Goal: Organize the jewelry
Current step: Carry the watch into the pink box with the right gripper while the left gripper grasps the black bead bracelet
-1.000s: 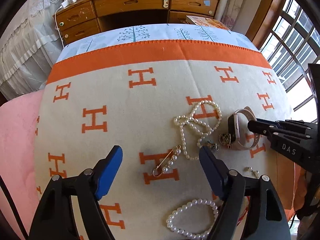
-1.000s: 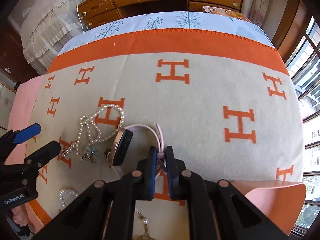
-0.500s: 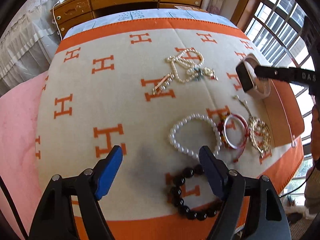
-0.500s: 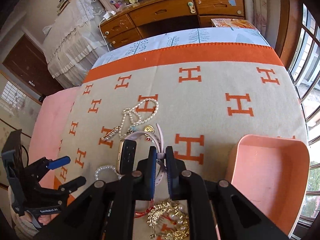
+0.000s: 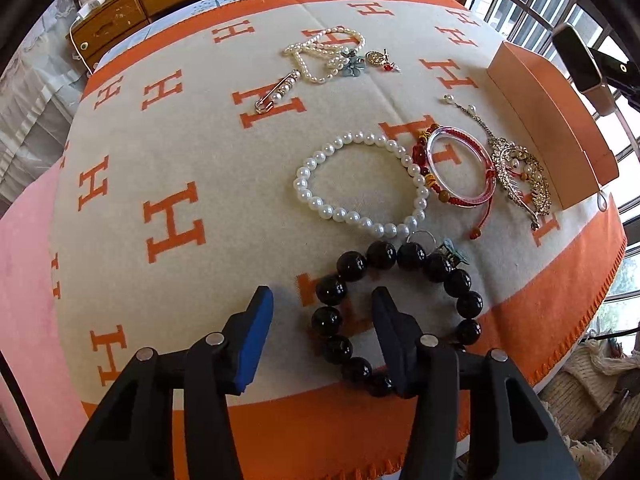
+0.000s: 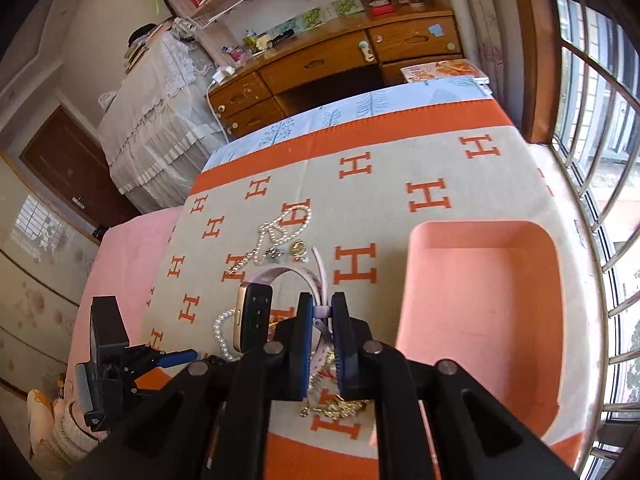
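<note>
- Watch (image 6: pixel 256 316), pale pink strap and gold-edged case, hangs in the air from the right gripper (image 6: pixel 322 344), whose jaws are pinched tight on the strap.
- Pink tray (image 6: pixel 480 236) lies just to the watch's right in the right wrist view, open side up and with nothing in it; the likely next move is a short carry that way and a release over it.
- Black bead bracelet (image 5: pixel 400 256) lies on the blanket (image 5: pixel 200 140) under the left gripper (image 5: pixel 320 332); its near-left arc of beads sits between the jaws, which are closing but not yet pressing.
- White pearl bracelet (image 5: pixel 320 200) touches the black one on its far side; red bangle (image 5: pixel 460 172) and gold brooch (image 5: pixel 520 180) lie beside the tray.
- Pearl necklace (image 5: pixel 320 52) and pin (image 5: pixel 276 92) lie well apart, farther up.
</note>
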